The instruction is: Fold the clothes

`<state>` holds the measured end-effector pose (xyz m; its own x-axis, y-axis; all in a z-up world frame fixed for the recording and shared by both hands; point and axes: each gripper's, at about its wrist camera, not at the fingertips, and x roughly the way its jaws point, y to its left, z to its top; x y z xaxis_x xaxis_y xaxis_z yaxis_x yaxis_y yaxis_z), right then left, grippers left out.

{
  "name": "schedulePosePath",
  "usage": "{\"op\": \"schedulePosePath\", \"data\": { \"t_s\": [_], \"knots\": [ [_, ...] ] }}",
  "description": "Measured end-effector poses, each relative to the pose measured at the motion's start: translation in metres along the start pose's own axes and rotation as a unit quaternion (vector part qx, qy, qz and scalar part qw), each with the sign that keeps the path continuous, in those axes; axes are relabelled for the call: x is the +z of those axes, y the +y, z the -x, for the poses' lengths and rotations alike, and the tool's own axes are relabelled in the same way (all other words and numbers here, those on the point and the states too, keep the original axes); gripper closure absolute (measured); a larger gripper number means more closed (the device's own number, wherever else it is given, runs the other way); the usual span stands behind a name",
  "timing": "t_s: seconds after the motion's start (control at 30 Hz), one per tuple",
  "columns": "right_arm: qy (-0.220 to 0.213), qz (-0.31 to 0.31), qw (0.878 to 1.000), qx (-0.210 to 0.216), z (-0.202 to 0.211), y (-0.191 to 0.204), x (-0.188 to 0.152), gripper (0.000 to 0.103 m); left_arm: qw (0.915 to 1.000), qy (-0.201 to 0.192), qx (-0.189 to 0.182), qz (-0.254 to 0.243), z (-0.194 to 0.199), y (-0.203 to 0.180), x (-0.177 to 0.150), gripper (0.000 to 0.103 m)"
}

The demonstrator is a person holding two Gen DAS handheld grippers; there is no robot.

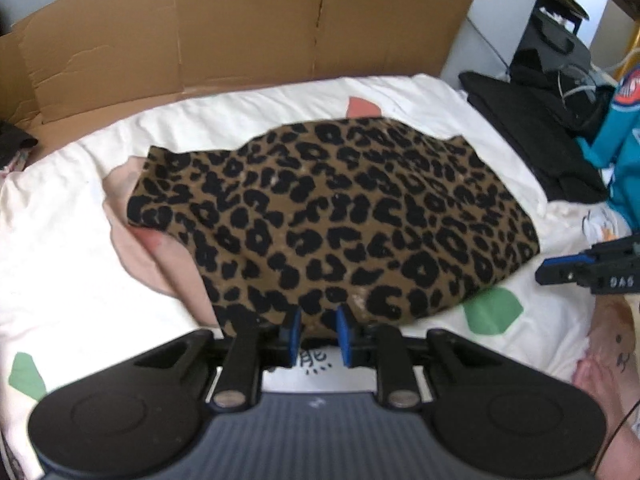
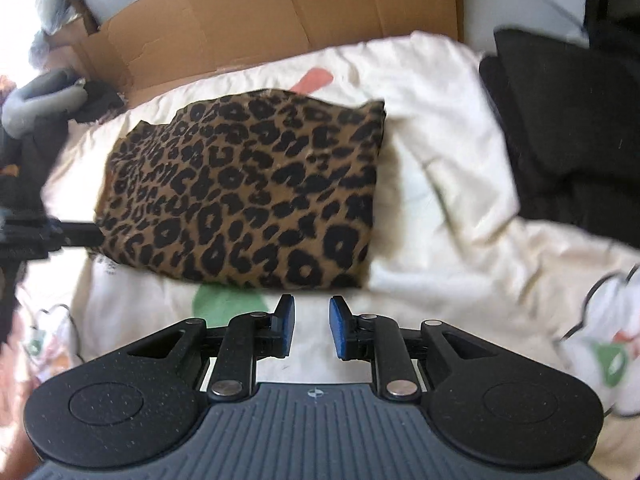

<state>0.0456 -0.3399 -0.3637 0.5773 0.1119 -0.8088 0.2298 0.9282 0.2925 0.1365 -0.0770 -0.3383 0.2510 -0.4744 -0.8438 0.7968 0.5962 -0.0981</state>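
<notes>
Looking down both wrists, we find the garment (image 1: 332, 216) already folded on the bed (image 1: 60, 240), long axis running across us. Left gripper (image 1: 318, 334) sits at its near edge, fingers narrowly apart; the blur leaves it unclear whether the hem lies between them. Right gripper (image 2: 312, 326) stands just short of the near edge, narrow and empty. Left is nearer.

Left wrist: close, angled down from bed's (image 1: 80, 240) near edge. Right wrist: same slant, further right. Shared: leopard-print garment (image 1: 332, 216), cardboard (image 1: 240, 28) behind.
</notes>
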Motion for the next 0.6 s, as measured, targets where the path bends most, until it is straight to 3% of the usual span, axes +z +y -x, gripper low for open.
{"op": "schedulePosePath", "data": {
  "t_s": [0.27,0.47,0.6],
  "knots": [
    [0.007,-0.101,0.993,0.059,-0.011,-0.017,0.001,0.062,0.9987,0.013,0.034,0.035,-0.010,0.024,-0.009,0.082],
    [0.000,-0.153,0.986,0.073,-0.016,-0.030,0.003,0.061,0.9968,0.022,0.053,0.056,-0.010,0.040,-0.013,0.080],
    [-0.007,-0.210,0.973,0.092,-0.022,-0.043,-0.001,0.060,0.9958,0.018,0.046,0.077,-0.004,0.048,-0.014,0.080]
  ]
}}
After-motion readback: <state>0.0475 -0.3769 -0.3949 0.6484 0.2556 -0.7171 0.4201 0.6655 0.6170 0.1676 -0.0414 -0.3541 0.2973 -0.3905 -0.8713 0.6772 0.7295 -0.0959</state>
